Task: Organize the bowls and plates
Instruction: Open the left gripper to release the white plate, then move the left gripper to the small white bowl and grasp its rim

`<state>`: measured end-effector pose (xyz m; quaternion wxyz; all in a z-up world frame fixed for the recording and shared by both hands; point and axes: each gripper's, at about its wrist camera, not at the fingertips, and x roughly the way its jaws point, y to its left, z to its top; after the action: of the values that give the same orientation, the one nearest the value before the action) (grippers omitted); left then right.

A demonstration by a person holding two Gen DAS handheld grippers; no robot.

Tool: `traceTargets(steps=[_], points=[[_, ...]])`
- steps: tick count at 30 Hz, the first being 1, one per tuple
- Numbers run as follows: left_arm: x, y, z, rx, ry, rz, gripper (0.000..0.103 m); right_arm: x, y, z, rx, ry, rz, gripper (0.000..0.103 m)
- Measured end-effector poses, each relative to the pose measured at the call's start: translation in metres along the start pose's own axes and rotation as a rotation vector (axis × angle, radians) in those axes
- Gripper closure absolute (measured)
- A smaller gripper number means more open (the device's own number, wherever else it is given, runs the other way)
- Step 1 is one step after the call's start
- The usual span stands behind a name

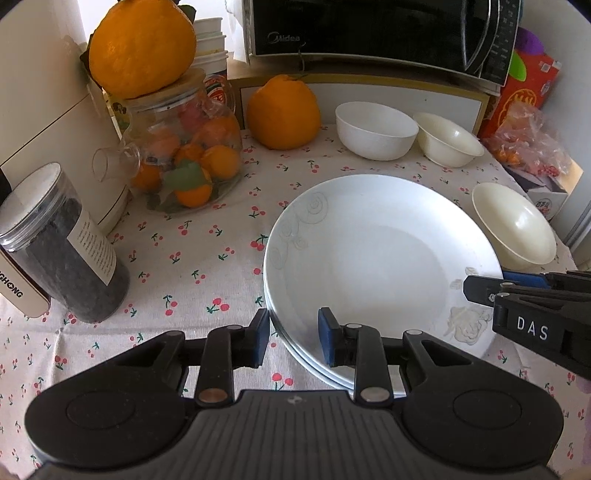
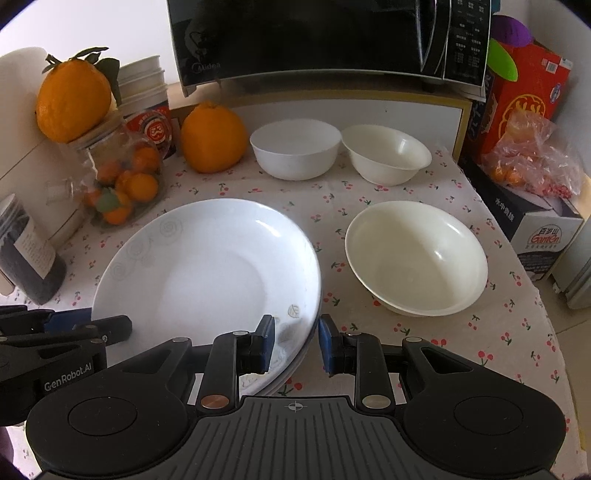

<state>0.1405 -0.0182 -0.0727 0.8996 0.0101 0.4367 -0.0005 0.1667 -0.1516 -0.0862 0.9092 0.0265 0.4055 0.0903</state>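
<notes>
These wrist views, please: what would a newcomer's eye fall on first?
The stack of white plates at the centre of the cherry-print tablecloth, with the left tool and right tool each straddling its near rim. Then the big orange perched atop the glass jar, back left.

Centre: white plates (image 1: 369, 258), stacked, on a cherry-print cloth (image 1: 192, 258).
Foreground: left gripper (image 1: 293, 338), jaws narrowly apart, straddling the stack's near-left rim; whether the blue pads press on it cannot be told.
Right edge: right gripper (image 1: 480, 291), tips over the stack's right rim.
Upper right: white bowl (image 1: 375, 129) and cream bowl (image 1: 447, 138), side by side; a third bowl (image 1: 513, 227) tilted beside the plates.
Left: dark jar (image 1: 62, 243); glass jar (image 1: 184, 162) of oranges, large orange (image 1: 142, 48) on its lid.
Top: microwave (image 1: 369, 29); another orange (image 1: 282, 112) below it.
</notes>
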Motion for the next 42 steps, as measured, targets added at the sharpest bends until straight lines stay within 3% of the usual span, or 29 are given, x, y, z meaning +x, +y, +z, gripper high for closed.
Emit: traceTargets(steps=[9,12,16,20,27,32,42], points=[[0.0,0.001,0.0,-0.009,0.007,-0.015,0.074,-0.001,-0.003,0.002,0.031,-0.001,0.016,0.075],[-0.001,0.001,-0.001,-0.008,0.011,-0.017,0.068,-0.005,-0.005,0.004,0.05,-0.002,0.032,0.074],[-0.004,0.001,-0.001,-0.008,0.006,-0.021,0.054,-0.014,-0.007,0.005,0.056,-0.015,0.081,0.066],[-0.009,0.0,-0.002,-0.001,-0.001,-0.024,0.038,-0.024,-0.005,0.004,0.034,-0.033,0.125,0.05],[-0.019,-0.001,-0.005,0.021,-0.022,-0.026,0.022,-0.042,-0.019,-0.002,0.014,-0.069,0.174,0.032],[-0.026,-0.001,-0.005,0.011,-0.047,-0.015,0.011,-0.052,-0.036,-0.004,0.031,-0.098,0.174,0.025],[-0.03,-0.008,0.018,-0.123,-0.084,-0.004,0.003,-0.055,-0.072,0.012,0.206,-0.119,0.193,0.02]])
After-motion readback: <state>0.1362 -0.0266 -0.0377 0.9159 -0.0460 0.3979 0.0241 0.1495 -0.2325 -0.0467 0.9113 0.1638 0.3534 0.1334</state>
